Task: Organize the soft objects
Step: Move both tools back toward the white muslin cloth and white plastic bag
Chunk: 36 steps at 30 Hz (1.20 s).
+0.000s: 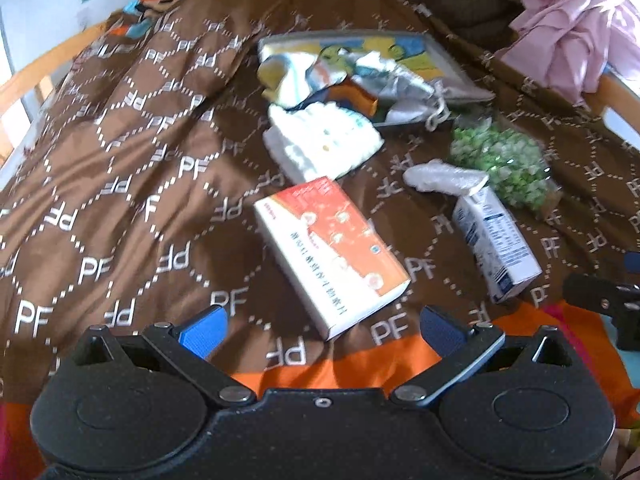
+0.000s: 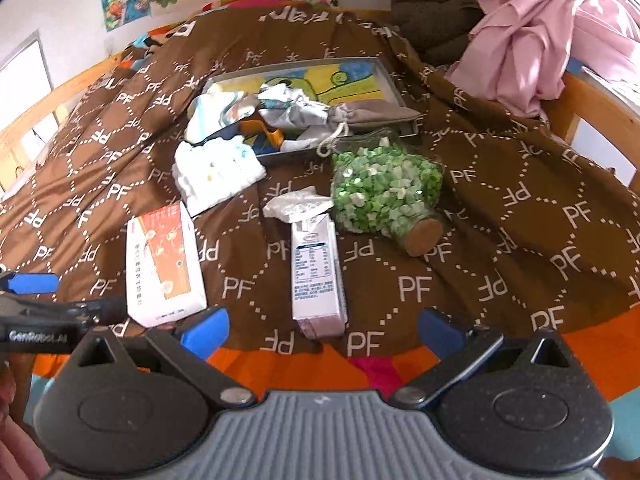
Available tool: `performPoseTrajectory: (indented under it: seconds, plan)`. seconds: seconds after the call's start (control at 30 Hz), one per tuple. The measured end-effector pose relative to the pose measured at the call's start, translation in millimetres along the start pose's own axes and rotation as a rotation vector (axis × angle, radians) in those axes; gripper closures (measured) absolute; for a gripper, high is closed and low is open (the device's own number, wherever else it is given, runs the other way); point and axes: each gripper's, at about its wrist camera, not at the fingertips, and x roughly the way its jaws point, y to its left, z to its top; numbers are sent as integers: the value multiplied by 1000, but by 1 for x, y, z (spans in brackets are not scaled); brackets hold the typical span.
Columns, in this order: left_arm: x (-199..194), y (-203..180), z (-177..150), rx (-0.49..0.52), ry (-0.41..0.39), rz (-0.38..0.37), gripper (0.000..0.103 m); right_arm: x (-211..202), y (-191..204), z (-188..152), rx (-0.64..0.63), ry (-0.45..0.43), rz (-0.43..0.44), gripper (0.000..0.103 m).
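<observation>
A shallow grey tray [image 1: 452, 65] [image 2: 394, 92] with a colourful picture bottom lies on the brown bedspread and holds several soft cloths and a grey drawstring pouch [image 2: 368, 114]. A folded white cloth [image 1: 320, 142] [image 2: 216, 172] lies just in front of the tray, and a crumpled white tissue [image 1: 444, 176] [image 2: 298, 204] beside it. My left gripper [image 1: 322, 328] is open over the near edge, right behind an orange-and-white box [image 1: 332, 248] [image 2: 162, 264]. My right gripper [image 2: 322, 330] is open, just behind a white carton [image 2: 318, 276] [image 1: 494, 244]. Both are empty.
A corked glass jar of green bits [image 2: 384, 196] [image 1: 504, 162] lies on its side right of the carton. Pink fabric [image 2: 560, 32] is piled at the far right by a wooden bed rail [image 2: 600, 112]. Posters hang on the far wall. Open bedspread [image 1: 100, 160] spreads left.
</observation>
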Motion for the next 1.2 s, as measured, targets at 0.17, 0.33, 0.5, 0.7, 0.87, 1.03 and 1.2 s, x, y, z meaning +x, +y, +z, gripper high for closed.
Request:
performPoseTrajectory:
  seconds: [0.17, 0.33, 0.5, 0.7, 0.87, 1.03, 1.2]
  plan:
    - [5, 1, -1, -3, 29, 7, 1, 4, 7, -1, -39, 15, 4, 0]
    - [5, 4, 0, -23, 31, 17, 1, 3, 10, -1, -56, 11, 15, 0]
    - [3, 8, 3, -48, 14, 30, 1, 2, 11, 0, -57, 1, 16, 0]
    - [0, 10, 6, -64, -8, 35, 1, -1, 11, 1, -58, -16, 22, 0]
    - [0, 11, 6, -72, -13, 31, 1, -2, 11, 2, -56, -30, 27, 0]
    - [0, 13, 8, -81, -31, 30, 1, -4, 10, 3, -43, -50, 35, 0]
    - [2, 14, 12, -98, -54, 40, 1, -4, 10, 6, -33, -71, 30, 0]
